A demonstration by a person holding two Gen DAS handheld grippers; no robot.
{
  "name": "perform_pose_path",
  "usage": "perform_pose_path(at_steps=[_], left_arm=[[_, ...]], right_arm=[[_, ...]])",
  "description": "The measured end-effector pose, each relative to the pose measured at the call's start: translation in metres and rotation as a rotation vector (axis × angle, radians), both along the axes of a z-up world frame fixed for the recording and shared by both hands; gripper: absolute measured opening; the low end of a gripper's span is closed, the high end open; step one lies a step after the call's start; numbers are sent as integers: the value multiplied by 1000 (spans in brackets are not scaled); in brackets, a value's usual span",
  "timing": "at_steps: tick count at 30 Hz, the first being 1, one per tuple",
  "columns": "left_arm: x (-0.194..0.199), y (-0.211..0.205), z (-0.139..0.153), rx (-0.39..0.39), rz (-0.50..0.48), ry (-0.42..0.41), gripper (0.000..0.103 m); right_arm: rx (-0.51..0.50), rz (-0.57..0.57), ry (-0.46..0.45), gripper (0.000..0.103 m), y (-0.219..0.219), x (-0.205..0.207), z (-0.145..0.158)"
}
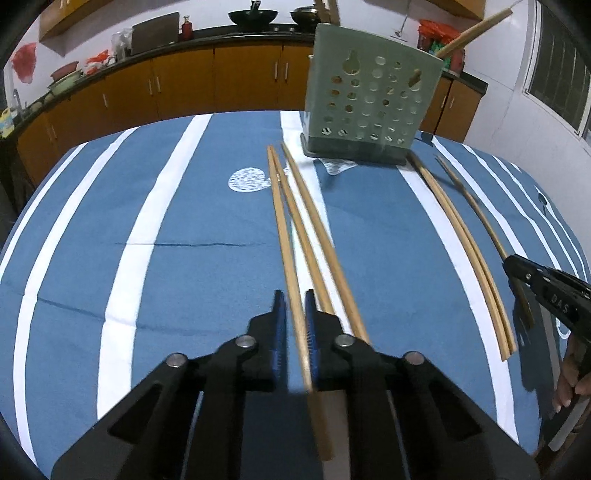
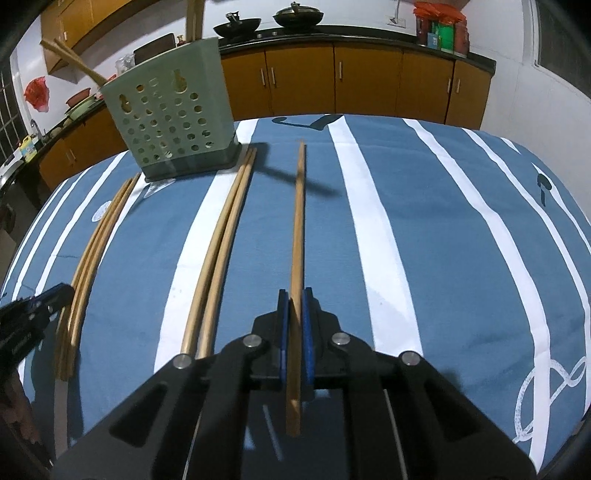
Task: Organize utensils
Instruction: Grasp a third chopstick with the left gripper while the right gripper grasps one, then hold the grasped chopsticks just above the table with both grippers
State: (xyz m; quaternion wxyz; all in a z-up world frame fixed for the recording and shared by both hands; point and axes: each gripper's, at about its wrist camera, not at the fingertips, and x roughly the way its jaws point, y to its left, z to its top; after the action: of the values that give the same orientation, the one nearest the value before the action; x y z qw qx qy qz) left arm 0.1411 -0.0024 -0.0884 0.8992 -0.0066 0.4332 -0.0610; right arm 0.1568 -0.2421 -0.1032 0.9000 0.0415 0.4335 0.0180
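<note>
- Green perforated utensil holder (image 1: 373, 99) stands upright on a darker base at the far side of the blue striped tablecloth (image 1: 184, 221). Wooden sticks rise from its top: one leans out over a corner (image 1: 476, 31); others stand near vertical. Light wood shows through several of the wall holes.
- Left gripper (image 1: 295, 314): fingers narrowly apart, with one chopstick (image 1: 284, 236) running between the blue pads. Whether the pads actually press on it cannot be told. Its far tip points toward the holder.
- Two further chopsticks (image 1: 314, 236) lie on the cloth just to the right of that one, fanning toward the holder's base.
- Right gripper (image 2: 295, 314): closed on a single chopstick (image 2: 298, 229), which sits between the blue pads. The stick is raised off the cloth; its shadow falls separately beyond it.
- A pair of chopsticks (image 2: 225, 236) lies between the two grippers, side by side, far ends touching or just beside the holder's base.
- Surroundings: orange cabinets (image 2: 332, 81) under a dark counter along the wall, with woks (image 2: 236, 26) on the hob. Nothing lies between either gripper and the holder except the loose chopsticks.
</note>
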Motion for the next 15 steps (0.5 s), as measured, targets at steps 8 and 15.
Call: perform_pose_path(at_steps=[8,15], left_arm=[[20,36,0,31,98,-4,8],[28,56,1,30,142,-10,8]], right_arm=[[-13,42,-9,8,13,5,0],[-40,-46,-21,8,-4,18,0]])
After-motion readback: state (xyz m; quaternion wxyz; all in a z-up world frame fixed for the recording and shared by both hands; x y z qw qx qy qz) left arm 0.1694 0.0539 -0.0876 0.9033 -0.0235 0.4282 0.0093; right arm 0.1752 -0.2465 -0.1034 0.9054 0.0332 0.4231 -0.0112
